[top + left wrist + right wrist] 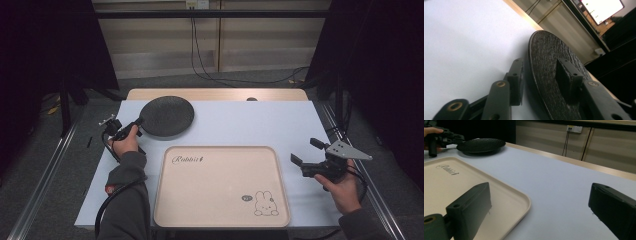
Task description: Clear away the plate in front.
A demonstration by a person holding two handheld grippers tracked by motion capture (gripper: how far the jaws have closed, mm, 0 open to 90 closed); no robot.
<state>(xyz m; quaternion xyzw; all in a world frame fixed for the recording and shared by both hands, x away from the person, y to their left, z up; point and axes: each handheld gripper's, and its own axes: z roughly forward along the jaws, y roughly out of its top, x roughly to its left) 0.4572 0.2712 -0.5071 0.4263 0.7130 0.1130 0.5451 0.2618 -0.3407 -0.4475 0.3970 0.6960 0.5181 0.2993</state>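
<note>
A: What lies on the bench (300,125)?

B: A pale bluish-white top with a wooden strip along its far edge. Near the far left corner sits a round black plate (166,116), shallow, with a rough, pebbled surface; in the left gripper view the grain reads like coarse stone or cast iron. At the near edge, about midway, is a beige rectangular tray (220,195) with rounded corners and a low raised rim, smooth and matte. It bears the script "Rabbit" at its far left corner and a small rabbit drawing at its near right corner.

A: And the left tongs (136,123)?

B: They are closed over the plate's left rim. The left gripper view shows one black jaw pressed on the textured upper face and the other under the rim, against the bench side. The left hand (125,145) wraps the handle, the grey-sleeved forearm coming up along the bench's left edge.

A: The right tongs (304,151)?

B: Spread wide, holding nothing. They hover by the bench's right edge, just beside the tray's right rim, pointing left. The right hand (342,187) grips from behind, the grey three-cornered plate on top.
</note>
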